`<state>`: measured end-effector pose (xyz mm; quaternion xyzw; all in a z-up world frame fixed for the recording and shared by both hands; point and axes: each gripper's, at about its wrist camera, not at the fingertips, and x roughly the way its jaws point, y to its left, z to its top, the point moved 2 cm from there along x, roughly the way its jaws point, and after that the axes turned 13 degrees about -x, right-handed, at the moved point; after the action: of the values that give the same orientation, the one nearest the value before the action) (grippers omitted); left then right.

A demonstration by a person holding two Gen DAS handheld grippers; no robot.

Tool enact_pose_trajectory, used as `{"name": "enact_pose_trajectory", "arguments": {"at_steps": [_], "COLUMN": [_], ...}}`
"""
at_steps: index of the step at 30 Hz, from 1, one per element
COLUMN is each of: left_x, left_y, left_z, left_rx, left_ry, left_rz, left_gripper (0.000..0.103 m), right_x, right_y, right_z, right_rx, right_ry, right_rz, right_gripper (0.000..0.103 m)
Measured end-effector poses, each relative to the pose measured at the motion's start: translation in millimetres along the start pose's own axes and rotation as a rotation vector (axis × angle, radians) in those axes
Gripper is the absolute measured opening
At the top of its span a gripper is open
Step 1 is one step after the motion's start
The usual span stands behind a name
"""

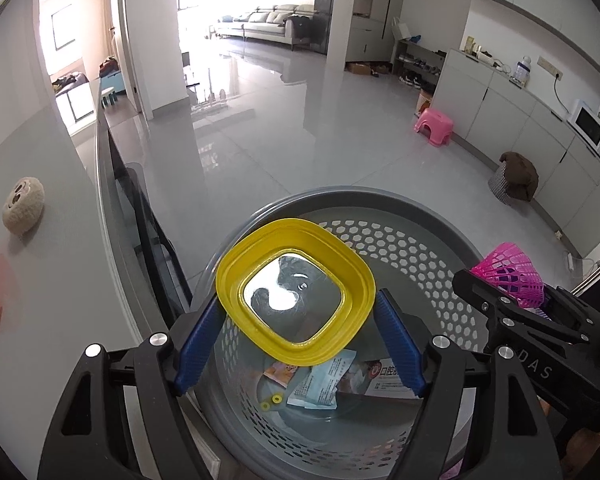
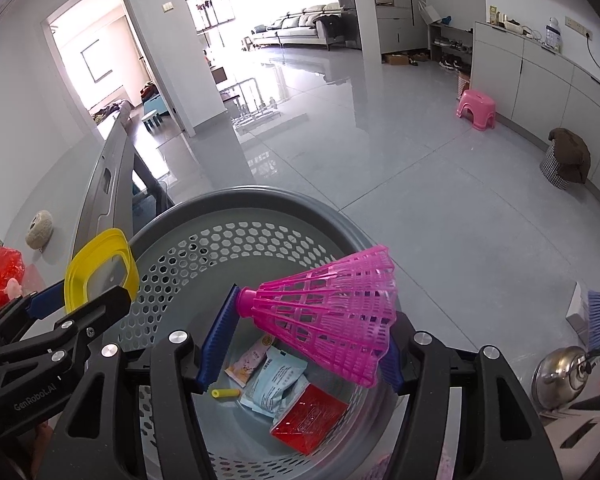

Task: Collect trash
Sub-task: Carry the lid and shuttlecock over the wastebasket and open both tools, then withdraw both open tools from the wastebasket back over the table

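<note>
Left hand-held gripper: clamps yellow lid above basket; open jaws.
Right hand-held gripper: pinches pink shuttlecock over basket; release likewise.

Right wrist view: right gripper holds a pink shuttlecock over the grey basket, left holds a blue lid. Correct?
Not quite. The lid in the left gripper is yellow, not blue, as the left wrist view shows. The rest stands: the right gripper holds the pink shuttlecock over the grey basket.

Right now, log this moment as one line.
left gripper: holds yellow lid over basket | right gripper: holds pink shuttlecock over basket | basket: wrappers inside | neither dropped yet
</note>
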<state>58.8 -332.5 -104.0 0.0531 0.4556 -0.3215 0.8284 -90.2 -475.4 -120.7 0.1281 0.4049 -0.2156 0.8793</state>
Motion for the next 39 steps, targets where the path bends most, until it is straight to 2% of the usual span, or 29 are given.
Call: {"name": "enact_pose_trajectory", "arguments": {"at_steps": [2,4,5,8,27,39], "left_x": [0.9,0.5,0.7,-0.4,-8.8,-41.9], "left_y": [-0.2,-0.6,-0.6,-0.8,1.9,9.6], "left_z": [0.4,1.0,1.0,1.1,1.3,-3.1], "left_rx": [-0.004,-0.004,-0.004,-0.004,-0.002,-0.004], "left_ry": [0.001,0.001,0.002,-0.002,-0.023,-0.108], "left_rz": [0.0,-0.001,0.001,0.004,0.013,0.059], "left_gripper": [0.074,0.075,0.075,0.08,0.08,0.086], "right_x": [-1.3,-3.1,-4.9,-6.1,-20.2,-43.2], "right_y": [-1.8,-3.4,-3.2,-4.7,-4.2,2.3], "right_z": [0.3,0.1,0.7,2.2,4.4,-0.3], "right_rx": [0.002,0.004,0.006,0.009,0.015,0.009], "right_ry": [-0.008,-0.017,-0.022,-0.025,-0.044,-0.071], "right_rz": [-0.002,-0.004,-0.006,-0.01,-0.01,0.0], "right_gripper": [0.065,0.075,0.075,0.075,0.075,0.075]}}
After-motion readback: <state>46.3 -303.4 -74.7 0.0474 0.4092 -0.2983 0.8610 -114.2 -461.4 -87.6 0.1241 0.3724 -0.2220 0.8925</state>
